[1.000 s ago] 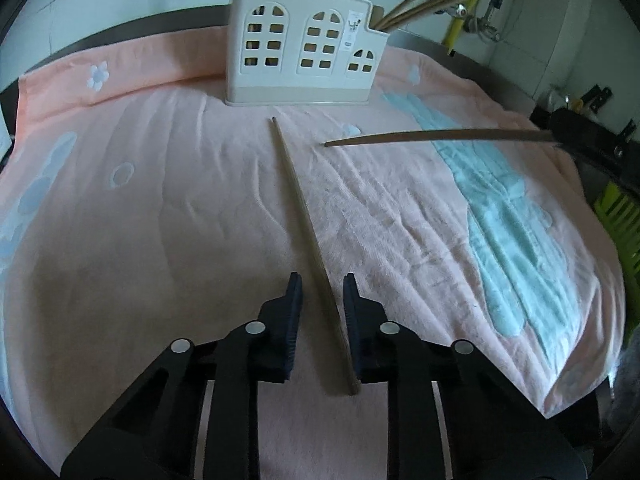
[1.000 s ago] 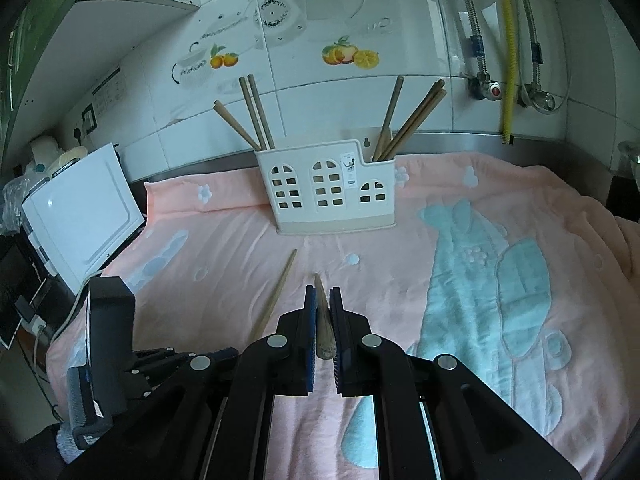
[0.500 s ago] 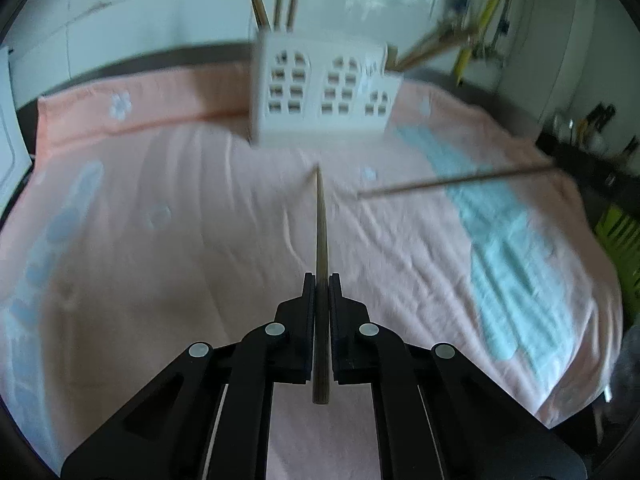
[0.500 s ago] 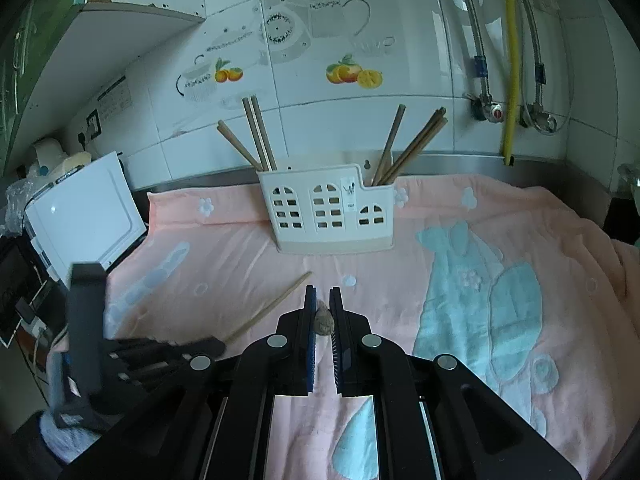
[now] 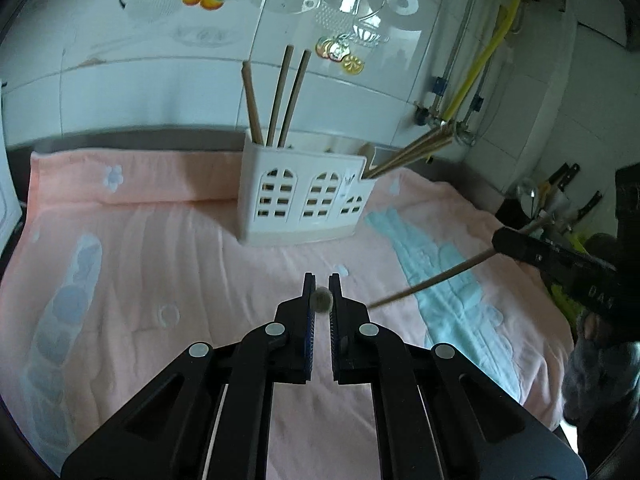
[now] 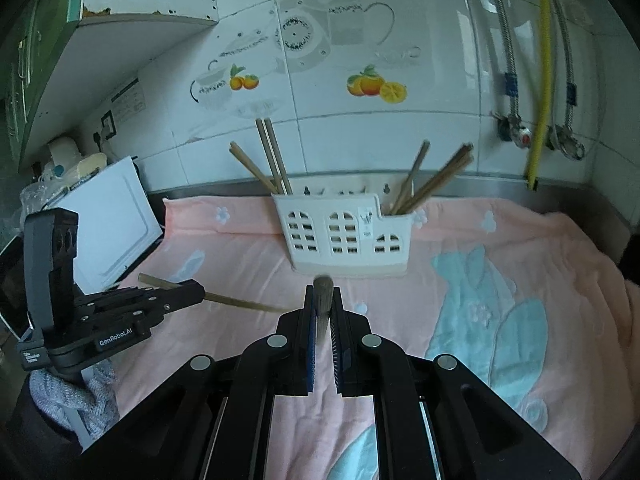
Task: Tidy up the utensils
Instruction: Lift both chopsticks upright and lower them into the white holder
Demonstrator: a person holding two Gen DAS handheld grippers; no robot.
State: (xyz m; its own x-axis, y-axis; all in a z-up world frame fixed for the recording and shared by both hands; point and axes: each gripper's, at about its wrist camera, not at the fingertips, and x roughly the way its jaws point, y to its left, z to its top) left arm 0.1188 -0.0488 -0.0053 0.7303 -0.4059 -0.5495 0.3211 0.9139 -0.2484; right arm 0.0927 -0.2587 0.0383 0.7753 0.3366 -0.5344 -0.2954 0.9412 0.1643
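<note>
Looking along the left gripper (image 5: 321, 280): fingers pinched on a chopstick (image 5: 322, 299) seen end-on, white holder (image 5: 305, 196) at twelve o'clock already stocked with three sticks left and more right, right gripper (image 5: 505, 242) at three o'clock clamping a second chopstick (image 5: 430, 282). Switching to the right wrist view: closed likewise on its stick, nothing loose on the towel (image 6: 460, 292), so probably just these two left; "GenRobot.AI" legible at nine o'clock.

the side of the left gripper (image 6: 188, 298), seen from the right wrist view, carries white lettering reading "genrobot.ai". a smaller white label at its rear end is too small to read. in the left wrist view the right gripper (image 5: 500, 242) shows the letters "da" before the edge cuts them off.
</note>
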